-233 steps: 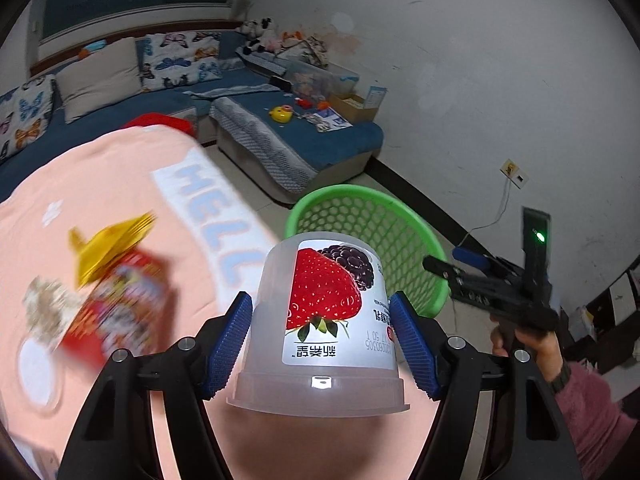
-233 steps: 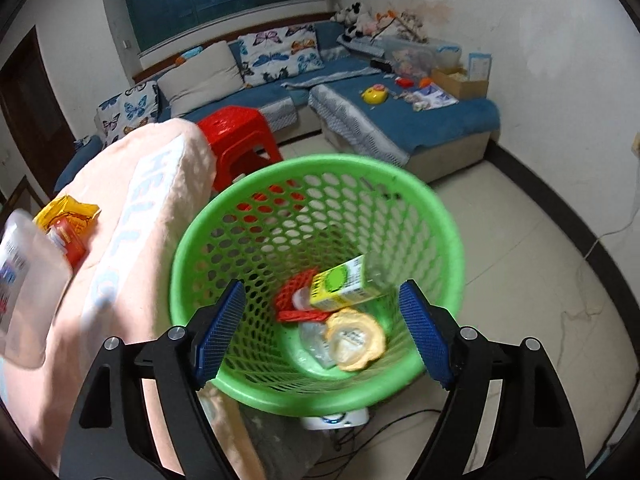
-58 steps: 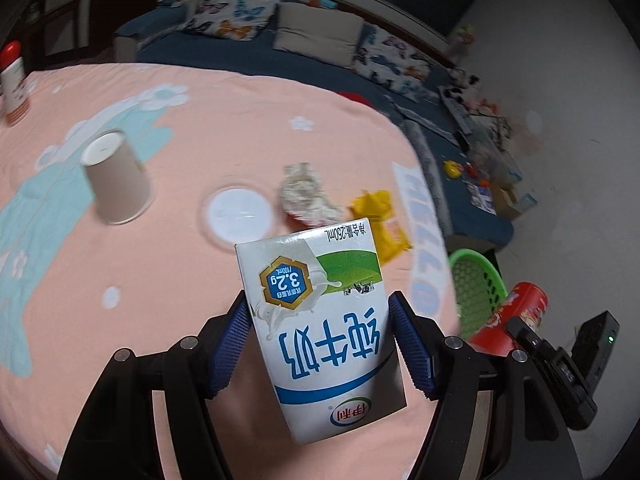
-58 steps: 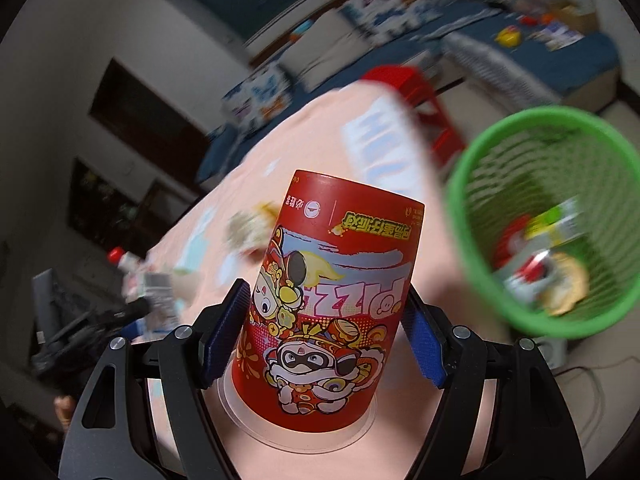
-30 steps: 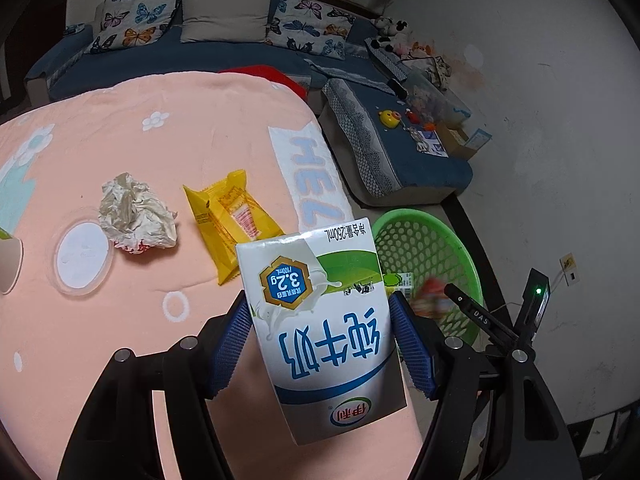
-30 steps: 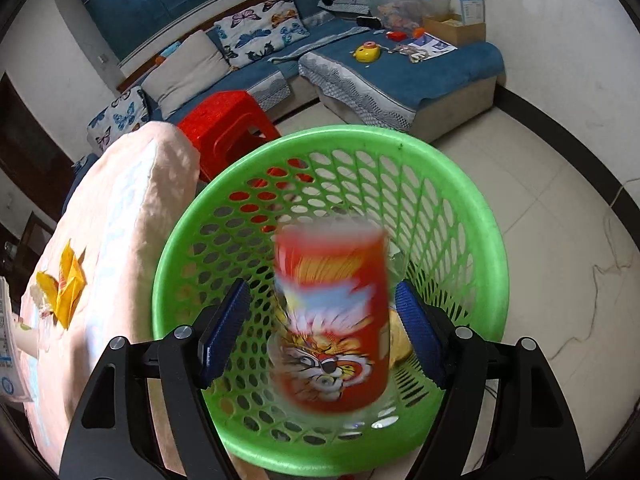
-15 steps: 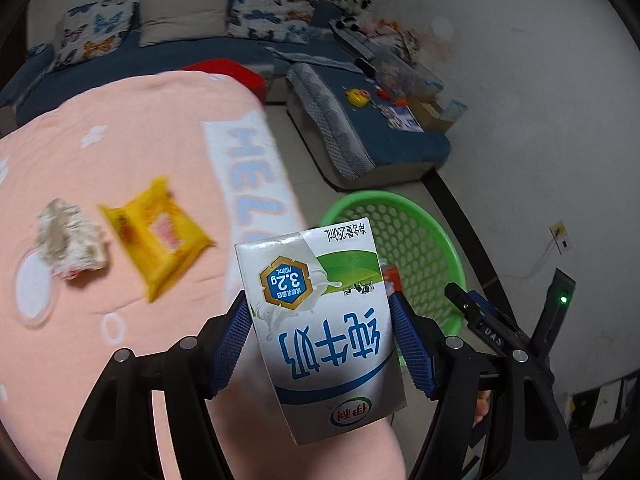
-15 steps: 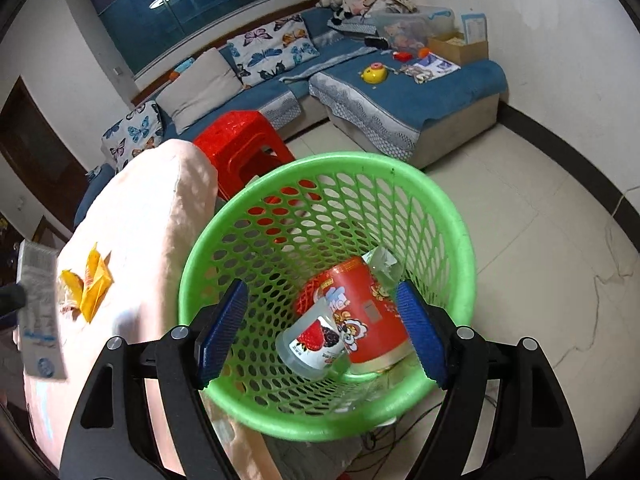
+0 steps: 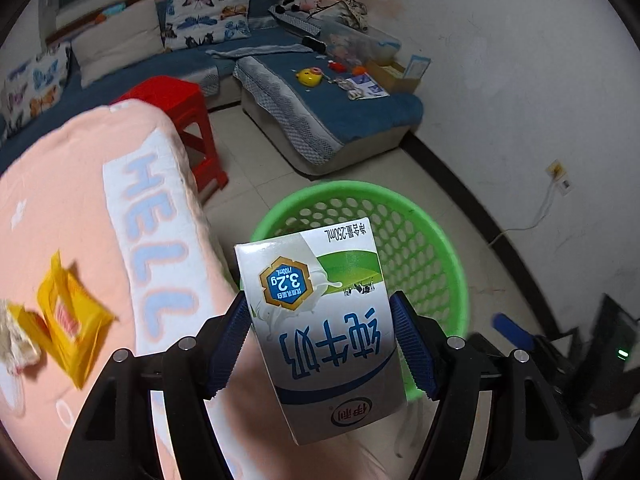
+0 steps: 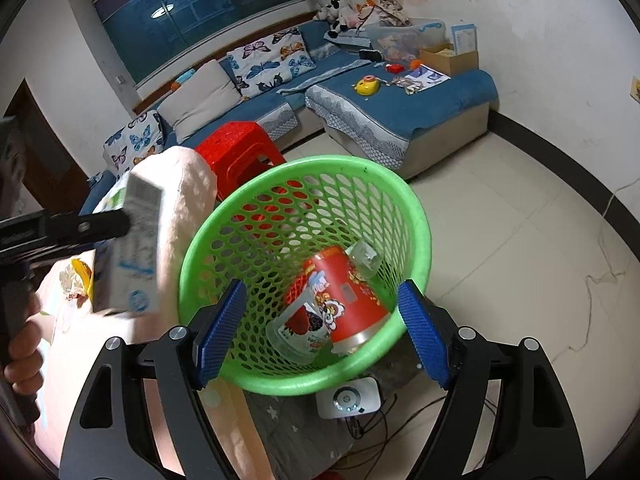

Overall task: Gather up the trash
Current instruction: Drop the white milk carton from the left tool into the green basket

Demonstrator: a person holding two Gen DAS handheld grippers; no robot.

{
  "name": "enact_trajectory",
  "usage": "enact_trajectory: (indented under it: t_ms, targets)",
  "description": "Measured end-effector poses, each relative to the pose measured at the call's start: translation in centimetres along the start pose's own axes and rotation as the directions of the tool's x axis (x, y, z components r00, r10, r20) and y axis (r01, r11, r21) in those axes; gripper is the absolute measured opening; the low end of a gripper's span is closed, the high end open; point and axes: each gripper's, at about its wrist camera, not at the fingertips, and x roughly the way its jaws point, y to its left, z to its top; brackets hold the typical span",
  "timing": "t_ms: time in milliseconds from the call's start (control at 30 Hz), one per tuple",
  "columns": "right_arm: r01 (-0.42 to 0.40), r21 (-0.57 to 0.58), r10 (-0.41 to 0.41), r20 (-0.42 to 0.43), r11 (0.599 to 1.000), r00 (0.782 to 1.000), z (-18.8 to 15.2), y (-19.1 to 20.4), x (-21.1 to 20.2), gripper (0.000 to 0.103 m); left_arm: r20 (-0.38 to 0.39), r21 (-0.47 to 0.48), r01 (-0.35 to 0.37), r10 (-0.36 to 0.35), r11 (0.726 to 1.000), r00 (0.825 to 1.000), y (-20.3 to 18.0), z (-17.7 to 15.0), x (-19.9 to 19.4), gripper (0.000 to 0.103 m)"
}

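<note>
**Milk carton held at the table edge, basket already part filled**

Nearest in the left wrist view, at lower centre, the left gripper (image 9: 320, 344) is clamped on a white, blue and green milk carton (image 9: 320, 332), its blue pads pressing both sides. The carton is upside down, its print inverted, and it overlaps the near rim of the green basket (image 9: 448, 248) behind it. From this angle it is hard to tell whether the carton is above the basket mouth or just short of it. To the left lies the pink tablecloth (image 9: 60, 240), and on it, at the lower left edge of the frame, a yellow wrapper (image 9: 72, 316) and a crumpled paper wad (image 9: 16, 340), both blurred.

In the right wrist view, the right gripper (image 10: 320, 332) at lower centre stands wide with nothing between its pads. Through the gap sits the basket, on the floor beside the table. Inside it lie a red snack canister (image 10: 352, 300), a clear cup with a strawberry label (image 10: 298, 328) and another clear piece behind. At middle left, the carton appears beside the basket rim.

Farther back are a red stool (image 10: 236, 148), a tiled floor and a blue sofa (image 10: 400, 108) with butterfly cushions along the top.

Judging from this, several pieces are binned, the carton comes next, and the wrapper and paper wad remain on the table.
</note>
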Motion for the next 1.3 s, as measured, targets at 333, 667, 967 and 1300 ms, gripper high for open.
enact_trajectory:
  t_ms: [333, 667, 967, 1300]
  targets:
    - [-0.003, 0.038, 0.003, -0.009, 0.999, 1.000, -0.9, -1.4, -0.1, 0.078, 0.013, 0.117, -0.084, 0.083, 0.990, 0.996, -1.9, 1.4, 2.9, 0.075]
    - [-0.013, 0.034, 0.013, 0.001, 0.999, 1.000, -1.0, -0.9, -1.2, 0.078, 0.038, 0.109, -0.066, 0.062, 0.992, 0.997, -1.4, 0.2, 1.0, 0.081]
    - [-0.050, -0.037, 0.051, 0.002, 0.998, 0.999, -0.9, 2.7, -2.4, 0.078, 0.123, 0.040, -0.062, 0.057, 0.997, 0.991, 2.0, -2.8, -5.3, 0.081]
    - [-0.136, -0.162, 0.132, -0.035, 0.977, 0.991, -0.9, 10.5, -1.5, 0.078, 0.189, -0.102, -0.164, 0.181, 0.981, 0.965, 9.9, -8.1, -12.0, 0.081]
